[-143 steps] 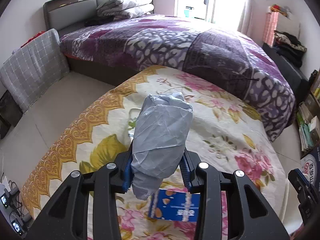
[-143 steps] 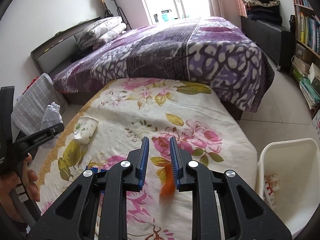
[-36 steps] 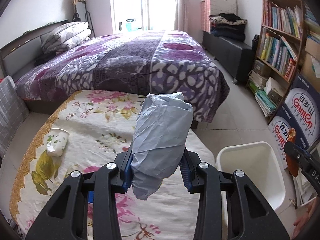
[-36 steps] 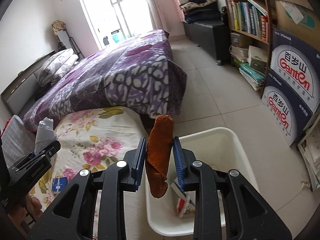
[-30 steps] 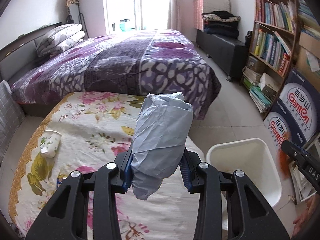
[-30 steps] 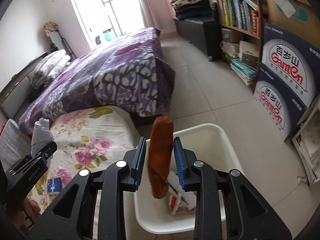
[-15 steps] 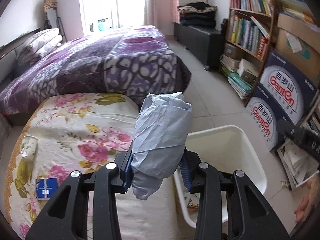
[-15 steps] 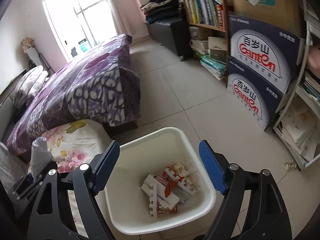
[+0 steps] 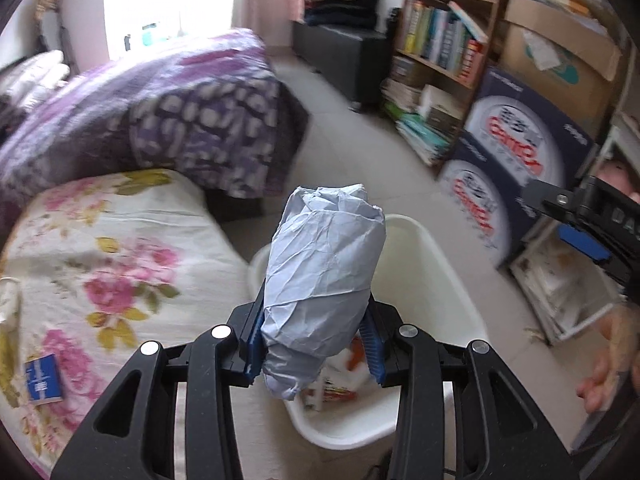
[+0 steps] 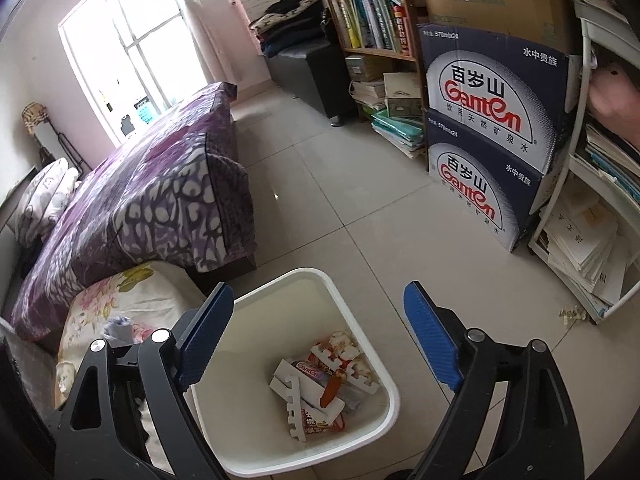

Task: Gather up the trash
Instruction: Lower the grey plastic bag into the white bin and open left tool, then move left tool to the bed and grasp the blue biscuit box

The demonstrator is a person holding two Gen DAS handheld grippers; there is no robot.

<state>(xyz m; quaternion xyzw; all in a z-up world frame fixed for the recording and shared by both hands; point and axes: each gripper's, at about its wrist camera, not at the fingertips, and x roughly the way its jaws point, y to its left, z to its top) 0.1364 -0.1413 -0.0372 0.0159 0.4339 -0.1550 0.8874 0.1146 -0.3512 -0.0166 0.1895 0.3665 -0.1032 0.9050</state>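
Note:
My left gripper (image 9: pixel 312 344) is shut on a crumpled pale grey-blue paper wad (image 9: pixel 324 272), which stands upright between the blue pads. It hovers over the near-left rim of the white bin (image 9: pixel 440 248). My right gripper (image 10: pixel 318 292) hangs above the same white bin (image 10: pixel 360 312); its jaws are wide apart and still opening, with nothing between them. Inside the bin lie white foam pieces, wrappers and an orange scrap (image 10: pixel 334 388). A hand (image 9: pixel 608 364) shows at the right edge of the left wrist view.
The bin stands on the tiled floor beside a floral-covered mattress (image 9: pixel 100 240) with a small blue box (image 9: pixel 42 374) on it. A purple bed (image 10: pixel 140 200) lies beyond. Stacked Ganten cartons (image 10: pixel 492 120), bookshelves (image 10: pixel 372 20) and a white rack of papers (image 10: pixel 592 240) line the right side.
The right gripper opened and let go of the orange scrap, which fell into the bin. The left gripper swung right with the paper wad, from the floral mattress toward the bin.

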